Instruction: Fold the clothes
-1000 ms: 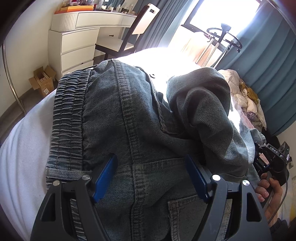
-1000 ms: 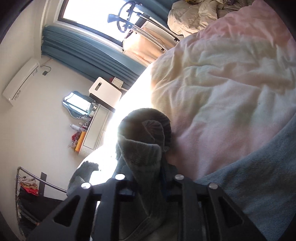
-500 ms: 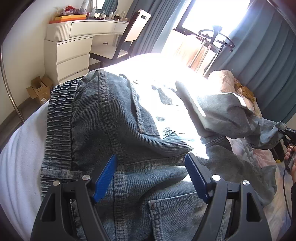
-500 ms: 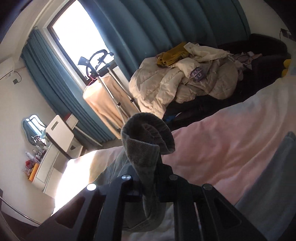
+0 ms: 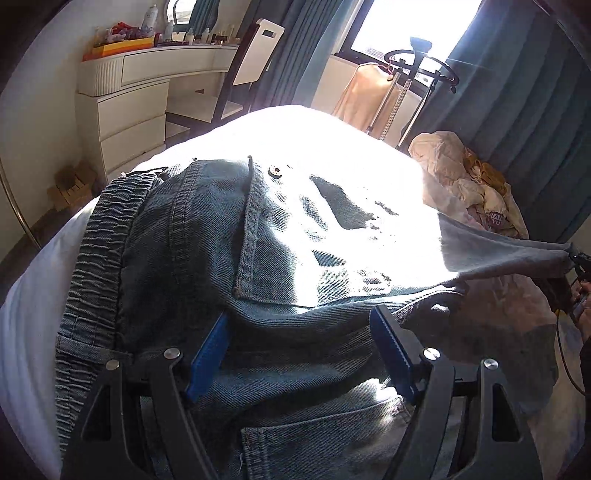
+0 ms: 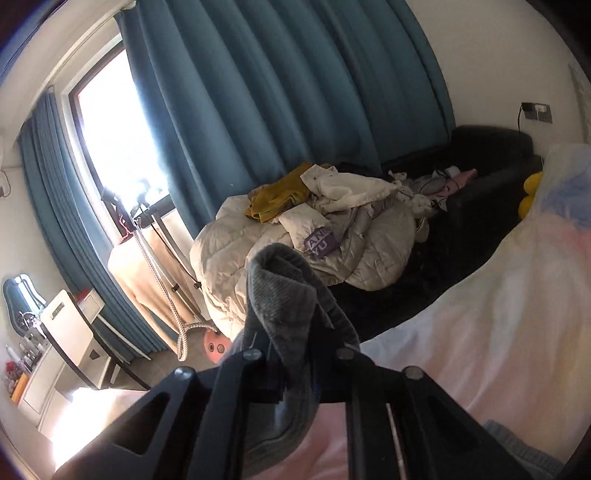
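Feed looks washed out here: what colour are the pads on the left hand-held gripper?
Blue, on black fingers; clearest in the left wrist view.

Sunlight is pouring through a window (image 5: 399, 22) between teal curtains (image 6: 280, 92), washing out the bed (image 5: 314, 133). A white dresser (image 5: 125, 99) and chair (image 5: 255, 62) are standing by the wall; 1 dark sofa (image 6: 487, 155) is carrying heaped bedding (image 6: 314, 236).
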